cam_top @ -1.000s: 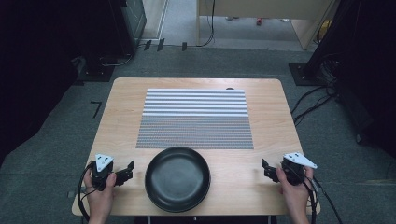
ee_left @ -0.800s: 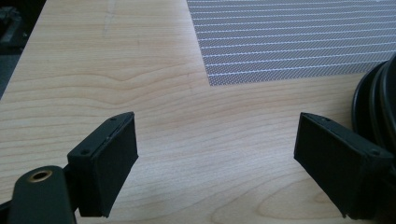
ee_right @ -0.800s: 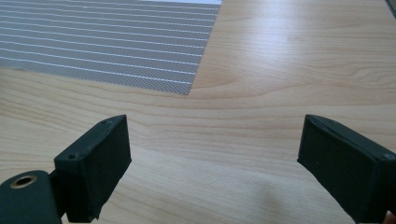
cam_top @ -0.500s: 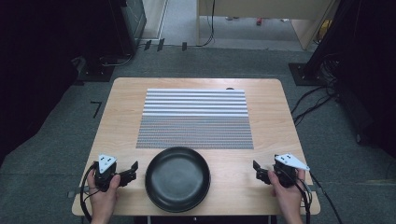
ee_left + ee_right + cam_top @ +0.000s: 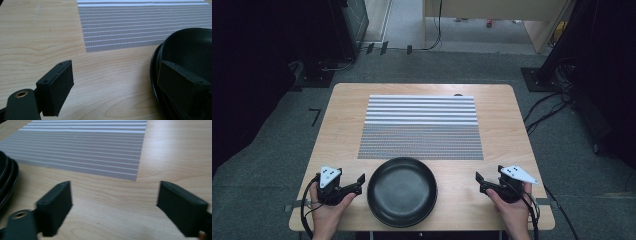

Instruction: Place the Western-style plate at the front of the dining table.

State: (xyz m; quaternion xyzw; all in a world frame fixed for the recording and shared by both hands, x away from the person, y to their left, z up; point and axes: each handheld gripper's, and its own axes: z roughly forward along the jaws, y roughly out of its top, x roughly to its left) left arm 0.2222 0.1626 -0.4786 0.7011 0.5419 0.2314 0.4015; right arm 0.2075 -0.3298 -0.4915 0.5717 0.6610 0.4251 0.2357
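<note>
**Both grippers open beside the pan**

A black pan (image 5: 402, 191) sits on the wooden table (image 5: 507, 115), centred at the near edge. Its far rim lies just short of the striped mat (image 5: 421, 127), which covers the middle of the table.

The left gripper (image 5: 358, 182), held in the left hand (image 5: 327, 212), sits just left of the pan. Its jaws stand wide apart. In the left gripper view, one jaw is over bare wood and the other is in front of the pan (image 5: 190, 57); contact with the rim cannot be determined.

The right gripper (image 5: 481, 182), held in the right hand (image 5: 512, 210), sits right of the pan, with bare wood between them. Its jaws also stand wide apart, with nothing between them. In the right gripper view, the pan (image 5: 6, 182) edge appears at the left and the mat (image 5: 82, 147) lies ahead.
</note>
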